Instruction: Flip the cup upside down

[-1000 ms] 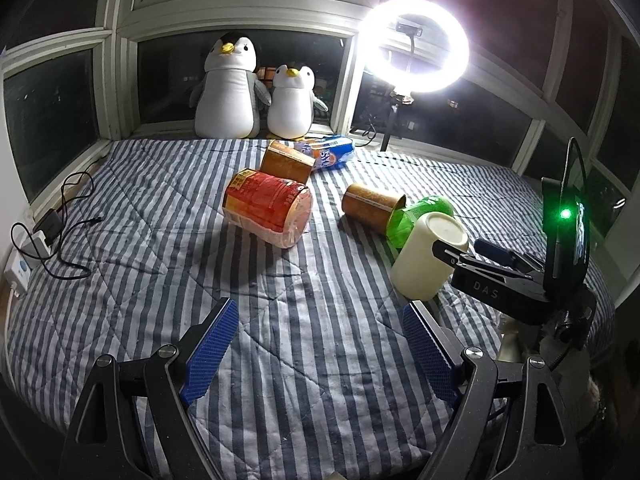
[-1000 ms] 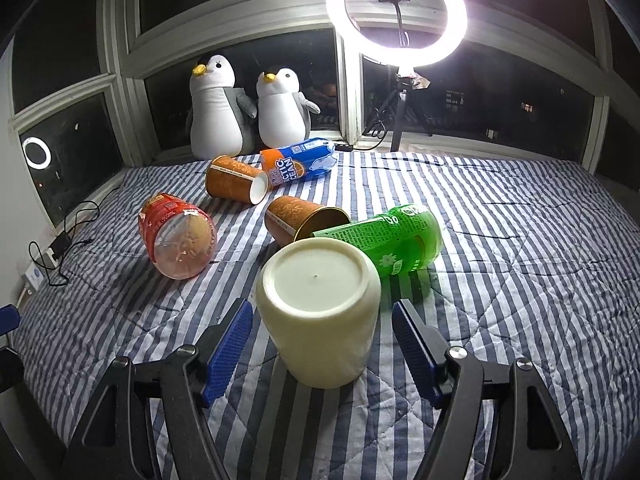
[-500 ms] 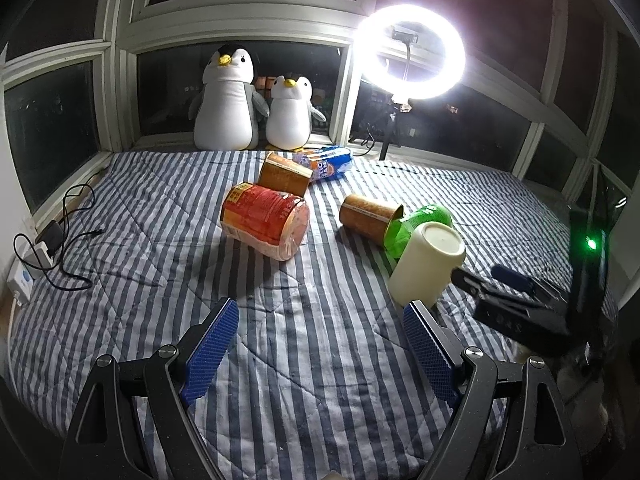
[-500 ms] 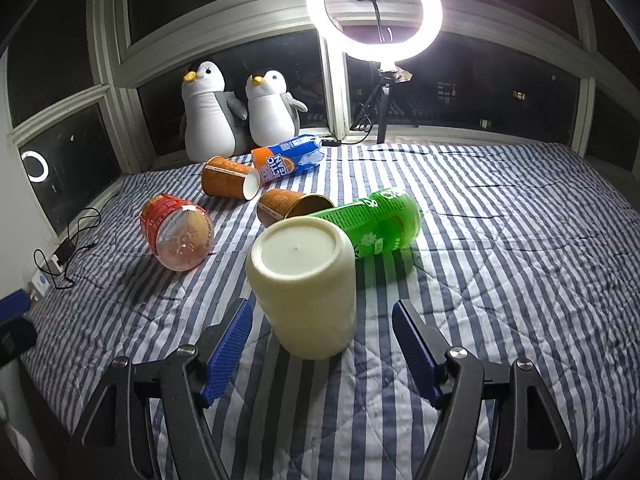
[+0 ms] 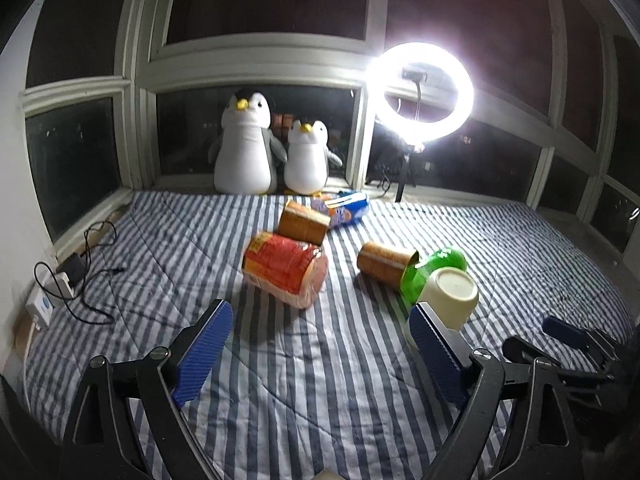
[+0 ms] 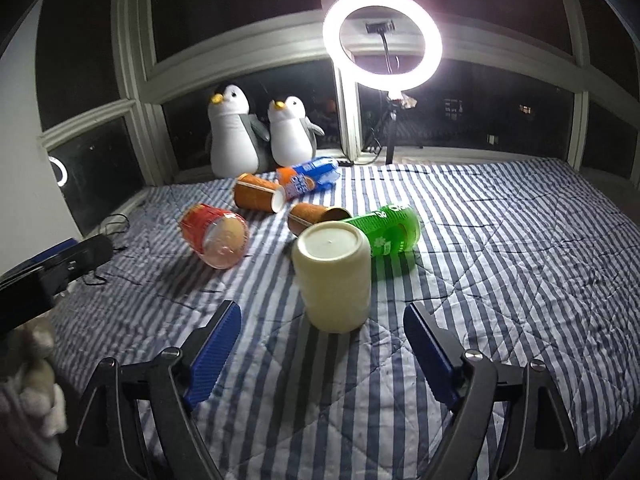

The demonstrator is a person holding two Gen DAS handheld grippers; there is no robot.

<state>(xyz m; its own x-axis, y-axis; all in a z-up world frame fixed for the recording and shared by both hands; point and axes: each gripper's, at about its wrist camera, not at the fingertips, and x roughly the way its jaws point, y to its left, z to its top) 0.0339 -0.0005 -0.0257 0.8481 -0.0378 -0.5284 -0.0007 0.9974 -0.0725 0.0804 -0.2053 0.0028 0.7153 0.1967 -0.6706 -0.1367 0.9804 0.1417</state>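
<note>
A cream cup [image 6: 333, 278] stands upside down on the striped bed, base up. It also shows in the left wrist view [image 5: 450, 298], partly behind my left gripper's right finger. My right gripper [image 6: 322, 338] is open and empty, just short of the cup, not touching it. It appears in the left wrist view [image 5: 560, 336] at the right edge. My left gripper [image 5: 320, 346] is open and empty over the bed, left of the cup.
Lying on the striped bedspread [image 6: 500, 260] are a green bottle [image 6: 384, 229], two brown paper cups [image 6: 256, 198] [image 6: 314, 216], a red snack tub [image 6: 214, 234] and a blue-orange bottle [image 6: 306, 178]. Two plush penguins [image 6: 236, 132] and a ring light [image 6: 382, 40] stand at the window. Cables [image 5: 80, 280] lie at the left.
My right gripper has pulled back from the upside-down cup, which stays standing. My left gripper has drawn back and lifted, widening its view.
</note>
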